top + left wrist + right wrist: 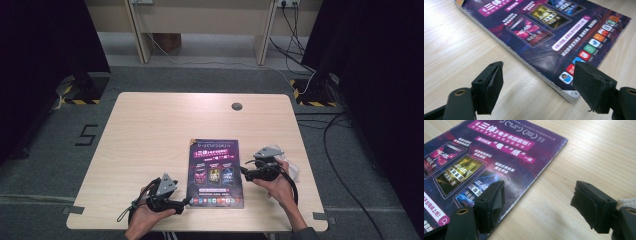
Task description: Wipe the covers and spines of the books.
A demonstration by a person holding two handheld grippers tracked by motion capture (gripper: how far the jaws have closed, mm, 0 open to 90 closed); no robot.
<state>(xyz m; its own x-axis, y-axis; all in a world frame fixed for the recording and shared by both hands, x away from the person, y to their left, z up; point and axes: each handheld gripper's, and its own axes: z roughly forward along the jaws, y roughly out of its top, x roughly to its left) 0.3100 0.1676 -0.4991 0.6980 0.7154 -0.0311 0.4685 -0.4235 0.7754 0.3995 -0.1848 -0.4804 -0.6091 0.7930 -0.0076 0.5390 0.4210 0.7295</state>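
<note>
left gripper (186,201) sits at the near left corner of the magazine (216,172), held in the person's left hand (145,215) at the near edge of the table (150,130). its jaws stand wide apart, nothing pinched; in the left gripper view (537,85) the magazine's (544,32) near corner lies in the gap between the two pads, which don't press on it, and the right pad hangs over the row of coloured app icons (590,48) along the cover's edge. the page stack edge shows white under the cover

right gripper (243,171) is at the magazine's right edge, about mid-length, held in the right hand (280,187), jaws spread wide, gripping nothing. in the right gripper view (537,202) one pad hovers over the cover's (486,157) edge, the other over bare wood (599,150); can't tell if the pad touches the cover. a bit of white cloth (294,170) lies by the right hand, just right of the gripper

magazine lies flat and closed, purple cover up, on the near middle of the table, slightly right of centre, long side running near to far. a small round grey cap (236,106) sits in the table's far edge, well apart from the magazine. cables (340,165) trail on the grey floor to the right
</note>
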